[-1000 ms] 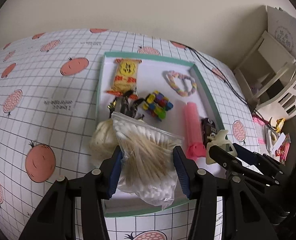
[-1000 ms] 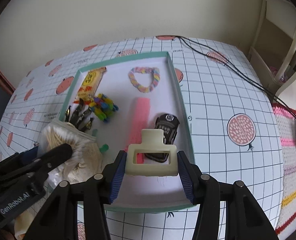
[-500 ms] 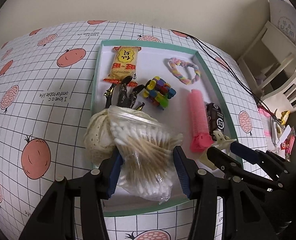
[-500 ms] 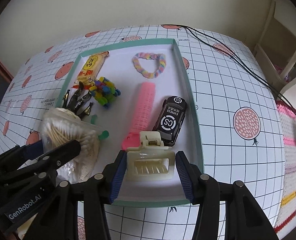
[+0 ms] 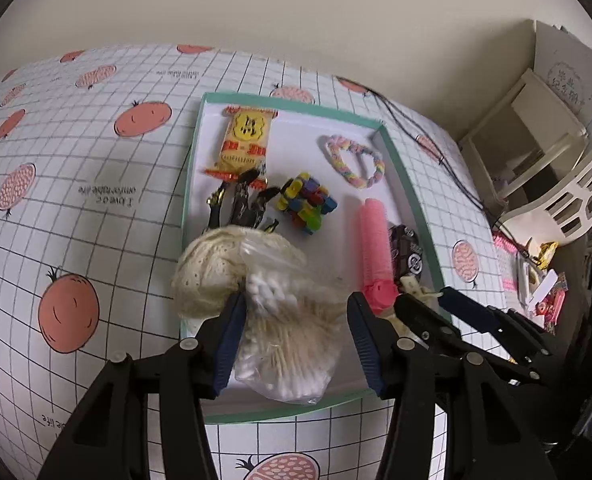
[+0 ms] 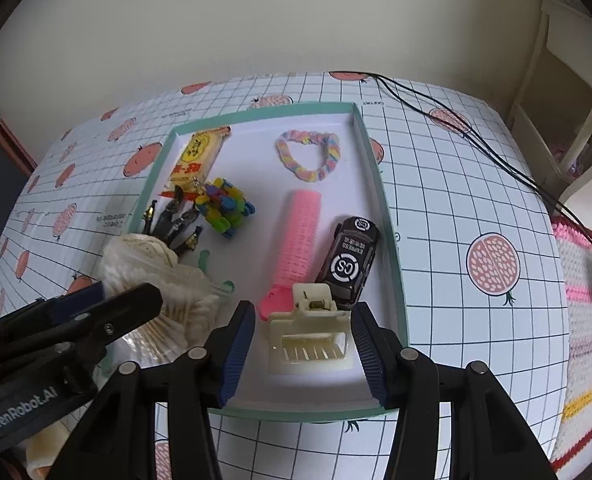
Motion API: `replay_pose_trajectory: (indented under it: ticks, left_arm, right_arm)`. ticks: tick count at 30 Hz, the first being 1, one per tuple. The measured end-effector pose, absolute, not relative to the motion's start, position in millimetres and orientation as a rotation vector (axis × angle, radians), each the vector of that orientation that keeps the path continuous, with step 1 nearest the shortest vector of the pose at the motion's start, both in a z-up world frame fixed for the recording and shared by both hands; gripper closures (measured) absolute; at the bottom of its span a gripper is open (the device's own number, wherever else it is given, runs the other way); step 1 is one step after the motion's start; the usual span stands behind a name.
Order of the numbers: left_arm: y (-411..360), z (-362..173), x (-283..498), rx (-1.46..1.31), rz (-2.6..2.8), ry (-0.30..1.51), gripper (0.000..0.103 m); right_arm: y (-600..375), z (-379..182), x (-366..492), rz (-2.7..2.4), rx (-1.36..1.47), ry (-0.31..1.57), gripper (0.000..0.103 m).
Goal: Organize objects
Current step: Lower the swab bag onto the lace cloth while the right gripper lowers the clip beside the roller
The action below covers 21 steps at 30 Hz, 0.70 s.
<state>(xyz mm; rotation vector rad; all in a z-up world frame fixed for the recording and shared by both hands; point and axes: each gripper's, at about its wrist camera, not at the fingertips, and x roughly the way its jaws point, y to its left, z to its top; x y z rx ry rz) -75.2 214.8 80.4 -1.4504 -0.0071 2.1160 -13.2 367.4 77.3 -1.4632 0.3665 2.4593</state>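
Note:
A clear bag of cotton swabs [image 5: 292,332] sits between the fingers of my left gripper [image 5: 296,312], which is shut on it low over the near left part of the teal-rimmed tray [image 5: 412,196]. The bag leans against a cream ball of yarn [image 5: 208,272]. My right gripper [image 6: 302,320] stands open around a cream hair claw clip [image 6: 310,340], which rests on the tray floor [image 6: 388,216] with a gap at its left side. The clip lies just in front of a black toy car [image 6: 350,260] and a pink hair roller [image 6: 298,248].
The tray also holds a yellow snack packet [image 6: 196,156], black clips [image 6: 172,220], a colourful block toy [image 6: 224,208] and a pastel braided loop [image 6: 308,156]. Black cables [image 6: 456,128] cross the gridded tablecloth at the far right. White furniture [image 5: 536,140] stands beyond the table's right edge.
The right gripper lowered the claw clip into the tray's near right corner and let go of it. The left gripper brought the swab bag down beside the yarn.

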Motion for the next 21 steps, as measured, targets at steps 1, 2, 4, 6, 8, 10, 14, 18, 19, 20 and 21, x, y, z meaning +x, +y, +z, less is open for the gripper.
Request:
replay_pose_trajectory:
  ticks: [1,2,4,6,8,10,14,18,19,20,21]
  left_arm:
    - [214,84,-75,-1.438,2.124,-0.007,0.049]
    - [212,87,-74,-1.423,2.136,-0.005,0.049]
    - [209,93,-74,-1.396,2.167,-0.003,0.049]
    - [205,98,-76,-1.373,2.201,-0.002,0.049]
    - [200,101,-79,-1.366,2.236,-0.007,0.049]
    - [193,102,-83,-1.367,2.276,-0.019,0.049]
    - [176,100,-92,-1.382,2.343,-0.036,0.048]
    - [159,96,-100,-1.405,2.404,-0.070,0.039]
    - [154,94,-102,-1.411,2.419,-0.086,0.039]
    - [152,94,-103,-1.415,2.432,-0.093,0.037]
    - [148,92,-104,-1.422,2.446,-0.102,0.033]
  right_arm:
    - [367,78,-13,2.464,-1.455,0.366,0.049]
    - [366,80,-13,2.469,-1.444,0.364,0.049]
    - [366,83,-14,2.479,-1.421,0.367,0.049]
    - [365,85,-14,2.487,-1.406,0.368,0.049]
    - [363,86,-15,2.490,-1.400,0.365,0.049]
    - [362,86,-15,2.493,-1.395,0.364,0.049]
    - [359,88,-16,2.502,-1.376,0.360,0.043]
    - [355,89,-18,2.517,-1.361,0.357,0.039]
    - [354,89,-18,2.518,-1.358,0.357,0.036]
    - [354,90,-18,2.521,-1.355,0.360,0.034]
    - [353,90,-19,2.524,-1.351,0.365,0.032]
